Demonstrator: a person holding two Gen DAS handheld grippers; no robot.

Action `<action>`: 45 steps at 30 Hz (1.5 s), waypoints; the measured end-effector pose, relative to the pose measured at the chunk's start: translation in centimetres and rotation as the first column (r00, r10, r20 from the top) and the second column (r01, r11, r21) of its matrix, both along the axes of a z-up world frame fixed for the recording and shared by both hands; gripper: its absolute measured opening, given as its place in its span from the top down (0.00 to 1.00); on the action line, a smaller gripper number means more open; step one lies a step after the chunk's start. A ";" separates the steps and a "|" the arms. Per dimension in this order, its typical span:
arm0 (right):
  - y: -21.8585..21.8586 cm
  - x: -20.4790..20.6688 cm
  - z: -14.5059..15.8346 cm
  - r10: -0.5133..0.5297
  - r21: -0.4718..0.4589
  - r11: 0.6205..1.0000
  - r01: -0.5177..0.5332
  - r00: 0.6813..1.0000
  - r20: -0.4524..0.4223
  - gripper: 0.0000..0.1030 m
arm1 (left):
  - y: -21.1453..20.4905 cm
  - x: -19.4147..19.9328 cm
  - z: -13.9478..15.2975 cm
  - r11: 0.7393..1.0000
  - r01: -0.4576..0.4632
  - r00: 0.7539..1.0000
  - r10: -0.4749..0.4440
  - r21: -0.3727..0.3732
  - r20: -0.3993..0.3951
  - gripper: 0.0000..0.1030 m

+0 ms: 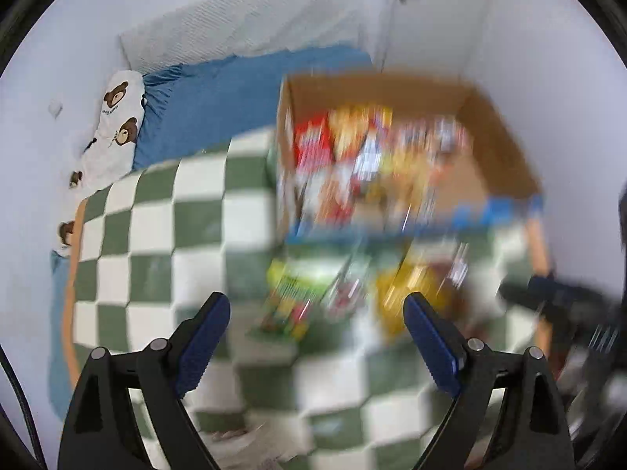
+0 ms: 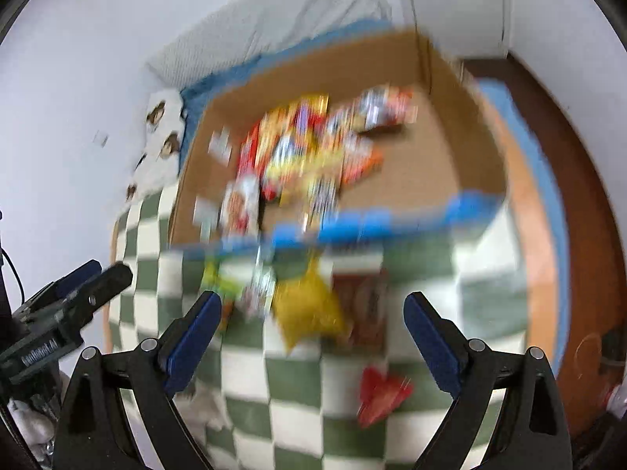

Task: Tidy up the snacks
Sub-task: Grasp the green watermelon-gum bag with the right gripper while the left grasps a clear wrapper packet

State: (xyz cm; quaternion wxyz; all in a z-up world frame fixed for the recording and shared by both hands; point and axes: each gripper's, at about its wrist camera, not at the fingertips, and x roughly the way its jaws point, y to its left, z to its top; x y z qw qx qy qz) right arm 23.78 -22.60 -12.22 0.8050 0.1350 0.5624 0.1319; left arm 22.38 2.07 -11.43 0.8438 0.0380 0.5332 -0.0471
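While blurred, left tongs (image 1: 317,305) agape, right tongs (image 2: 313,303) agape, both empty

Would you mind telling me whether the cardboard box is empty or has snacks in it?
It has snacks in it: the cardboard box is open on top, with colourful packets piled inside.

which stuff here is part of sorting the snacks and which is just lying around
Part of the job:
- cardboard box with snack packets inside
- yellow packet on the checkered blanket
- red packet
- brown packet
- green packet

Lying about:
- bear-print pillow
- blue sheet
- white bedding
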 end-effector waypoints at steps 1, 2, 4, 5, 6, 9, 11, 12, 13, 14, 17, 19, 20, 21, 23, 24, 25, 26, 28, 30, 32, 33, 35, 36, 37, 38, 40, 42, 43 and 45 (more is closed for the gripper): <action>0.2 -1.0 -1.2 0.004 0.015 1.000 -0.004 1.000 -0.028 0.07 | 0.4 -1.7 -1.8 0.996 0.044 0.998 -0.041 0.074 -0.042 0.12; 0.5 -1.9 -2.3 0.011 0.025 1.000 -0.010 0.999 -0.053 0.07 | 0.5 -2.8 -3.2 0.990 0.078 0.995 -0.070 0.120 -0.074 0.12; 1.3 -3.7 -5.0 0.026 0.037 0.999 -0.022 0.993 -0.114 0.07 | 0.9 -5.5 -6.4 0.959 0.160 0.980 -0.126 0.234 -0.151 0.12; 1.7 -4.4 -6.1 0.031 0.039 0.999 -0.026 0.990 -0.140 0.07 | 1.2 -7.1 -8.6 0.930 0.213 0.967 -0.157 0.299 -0.201 0.12; 2.1 -5.0 -7.2 0.037 0.045 0.999 -0.029 0.985 -0.169 0.07 | 1.5 -8.2 -10.2 0.907 0.251 0.955 -0.174 0.339 -0.241 0.12; 3.5 -6.6 -9.4 0.063 0.033 0.998 -0.058 0.976 -0.210 0.07 | 2.6 -11.3 -15.6 0.849 0.348 0.908 -0.200 0.397 -0.369 0.12; 4.4 -7.4 -10.2 0.085 0.023 0.996 -0.082 0.972 -0.218 0.07 | 3.3 -12.0 -18.5 0.834 0.377 0.883 -0.193 0.402 -0.427 0.12; 4.7 -7.5 -10.3 0.091 0.020 0.996 -0.089 0.972 -0.218 0.07 | 3.4 -12.1 -19.4 0.831 0.383 0.878 -0.191 0.403 -0.439 0.12; 5.2 -7.6 -10.3 0.100 0.017 0.995 -0.098 0.971 -0.217 0.07 | 3.4 -12.0 -20.4 0.829 0.392 0.871 -0.195 0.399 -0.451 0.12; 5.5 -7.7 -10.4 0.107 0.012 0.994 -0.107 0.971 -0.216 0.07 | 3.4 -11.7 -21.2 0.824 0.395 0.872 -0.197 0.406 -0.449 0.12; 6.5 -7.8 -10.2 0.124 -0.002 0.992 -0.127 0.970 -0.208 0.07 | 3.4 -10.4 -21.3 0.855 0.350 0.894 -0.182 0.382 -0.411 0.25; 7.1 -7.5 -9.8 0.136 -0.009 0.990 -0.141 0.970 -0.200 0.07 | 4.2 -9.1 -20.5 0.908 0.250 0.918 -0.111 0.337 -0.382 0.39; 7.3 -7.4 -9.5 0.140 -0.015 0.989 -0.146 0.971 -0.192 0.07 | 5.0 -8.1 -19.7 0.937 0.172 0.931 -0.054 0.304 -0.361 0.40; 7.5 -7.3 -9.4 0.141 -0.019 0.989 -0.147 0.972 -0.189 0.07 | 5.9 -7.3 -19.1 0.956 0.105 0.939 -0.004 0.274 -0.344 0.42; 7.7 -6.8 -9.2 0.135 -0.016 0.990 -0.141 0.974 -0.184 0.07 | 8.8 -5.5 -17.8 0.978 -0.094 0.936 0.152 0.188 -0.318 0.43; 8.0 -6.4 -9.1 0.134 -0.006 0.991 -0.137 0.974 -0.181 0.07 | 10.4 -4.8 -17.3 0.973 -0.184 0.924 0.220 0.140 -0.311 0.43; 8.4 -6.0 -9.1 0.135 0.001 0.991 -0.137 0.975 -0.177 0.07 | 11.9 -4.3 -17.0 0.960 -0.264 0.908 0.280 0.093 -0.311 0.43; 8.8 -5.6 -9.0 0.137 0.002 0.990 -0.138 0.975 -0.175 0.07 | 13.6 -3.9 -16.9 0.936 -0.351 0.879 0.344 0.041 -0.329 0.43; 10.7 -4.5 -9.2 0.149 0.003 0.989 -0.151 0.974 -0.169 0.07 | 16.2 -3.6 -17.1 0.875 -0.479 0.825 0.418 -0.077 -0.379 0.43; 13.1 -3.2 -9.3 0.168 0.010 0.986 -0.168 0.975 -0.149 0.07 | 17.6 -3.8 -17.6 0.817 -0.556 0.785 0.455 -0.155 -0.421 0.43; 15.6 -1.6 -9.9 0.172 0.006 0.985 -0.173 0.975 -0.142 0.07 | 18.2 -4.0 -18.3 0.785 -0.589 0.761 0.460 -0.190 -0.458 0.41; 16.8 -0.7 -10.5 0.168 0.007 0.986 -0.168 0.974 -0.150 0.07 | 18.4 -4.1 -18.6 0.774 -0.599 0.753 0.459 -0.204 -0.472 0.40; 18.8 1.0 -11.9 0.152 0.000 0.988 -0.155 0.972 -0.181 0.07 | 18.3 -4.2 -18.9 0.774 -0.598 0.751 0.450 -0.207 -0.484 0.40; 19.7 1.8 -12.6 0.143 -0.010 0.989 -0.148 0.971 -0.193 0.07 | 18.3 -4.2 -19.0 0.776 -0.596 0.750 0.446 -0.206 -0.489 0.40; 20.5 2.4 -13.2 0.137 -0.013 0.990 -0.143 0.969 -0.204 0.07 | 18.4 -4.0 -19.2 0.782 -0.590 0.752 0.442 -0.202 -0.489 0.40; 21.1 2.9 -13.8 0.131 -0.016 0.990 -0.137 0.968 -0.214 0.07 | 18.3 -3.9 -19.2 0.788 -0.584 0.756 0.438 -0.197 -0.487 0.40; 22.3 3.8 -14.8 0.107 -0.031 0.993 -0.117 0.968 -0.226 0.14 | 18.0 -4.3 -19.6 0.804 -0.568 0.760 0.431 -0.176 -0.486 0.40; 23.3 4.2 -15.2 0.098 -0.079 0.990 -0.116 0.974 -0.205 0.31 | 17.5 -4.1 -19.6 0.822 -0.550 0.766 0.426 -0.147 -0.482 0.40; 23.8 4.2 -15.4 0.113 -0.103 0.986 -0.135 0.975 -0.193 0.44 | 17.1 -4.0 -19.5 0.830 -0.542 0.770 0.427 -0.132 -0.475 0.40; 24.4 3.9 -15.6 0.161 -0.133 0.974 -0.185 0.972 -0.173 0.45 | 16.5 -3.9 -19.2 0.839 -0.531 0.782 0.433 -0.116 -0.449 0.40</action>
